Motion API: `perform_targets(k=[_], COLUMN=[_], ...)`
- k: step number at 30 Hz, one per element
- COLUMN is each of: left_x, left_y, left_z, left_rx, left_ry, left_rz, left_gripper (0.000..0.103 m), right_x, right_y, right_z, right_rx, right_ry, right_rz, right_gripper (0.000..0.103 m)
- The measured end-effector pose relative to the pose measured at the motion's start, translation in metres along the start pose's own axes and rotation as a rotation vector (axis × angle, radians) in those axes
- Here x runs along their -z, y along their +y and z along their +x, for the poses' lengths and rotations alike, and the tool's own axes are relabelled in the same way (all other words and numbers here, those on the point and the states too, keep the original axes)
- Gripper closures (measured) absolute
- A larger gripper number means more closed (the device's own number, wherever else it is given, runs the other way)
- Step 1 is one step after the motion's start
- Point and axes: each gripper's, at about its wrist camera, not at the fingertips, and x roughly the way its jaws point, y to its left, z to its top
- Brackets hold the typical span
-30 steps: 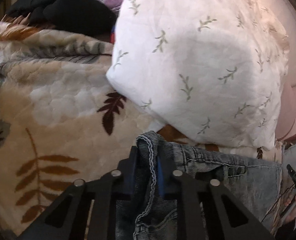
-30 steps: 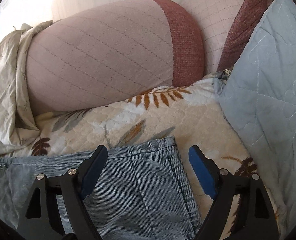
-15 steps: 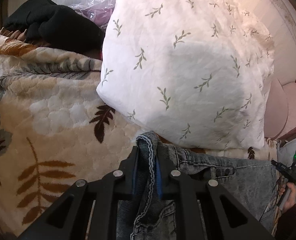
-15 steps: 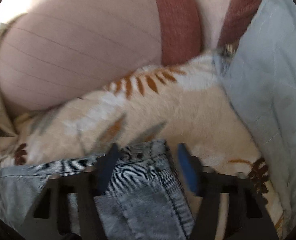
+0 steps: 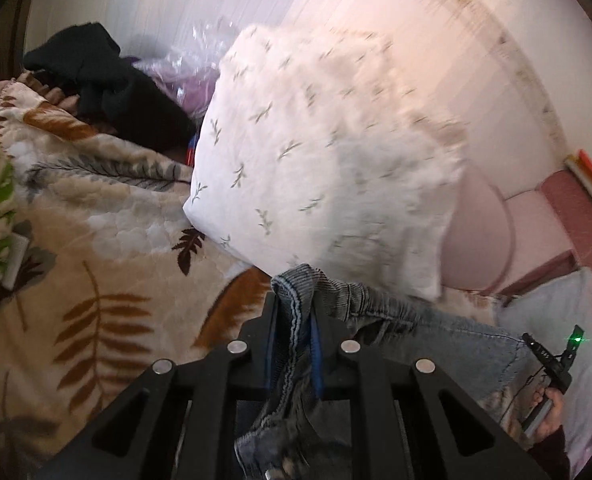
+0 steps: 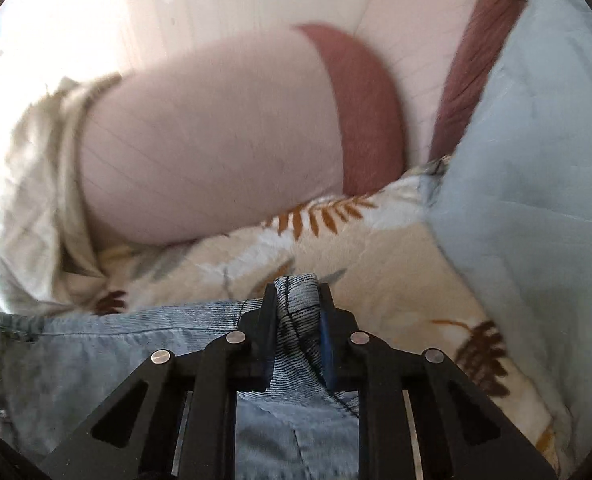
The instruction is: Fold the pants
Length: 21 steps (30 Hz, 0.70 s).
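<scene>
The pants are light blue denim jeans, stretched across a beige leaf-print blanket on a bed. My left gripper is shut on one bunched edge of the jeans, which hangs down between its fingers. My right gripper is shut on a hem corner of the jeans at the other end. The cloth runs taut from the left gripper to the right one, which shows small at the right edge of the left wrist view.
A white leaf-print pillow lies just behind the left gripper, with black clothing and a plastic bag beyond. A pink bolster pillow and a pale blue quilt flank the right gripper. A wall stands behind.
My right gripper has closed from wide open onto the jeans' hem corner. Both grippers have lifted, raising the jeans' edge off the blanket. The left gripper has kept its grip.
</scene>
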Motion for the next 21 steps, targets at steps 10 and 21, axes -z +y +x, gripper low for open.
perform_targets(k=[10,21], left_x=[0.097,0.224], left_y=[0.004,0.045], left_z=[-0.093,-0.109], left_rx=[0.084,0.060], left_ry=[-0.015,0.093], left_rz=[-0.019,-0.054], left_gripper=[0.087,0.088], right_x=[0.068,0.195], right_y=[-0.051,-0.094], right_z=[-0.102,-0.134], right_rx=[-0.065,-0.102], right_ry=[-0.021,0.102], right_rz=[0.095,0.167], right_gripper=[0.087,0.087])
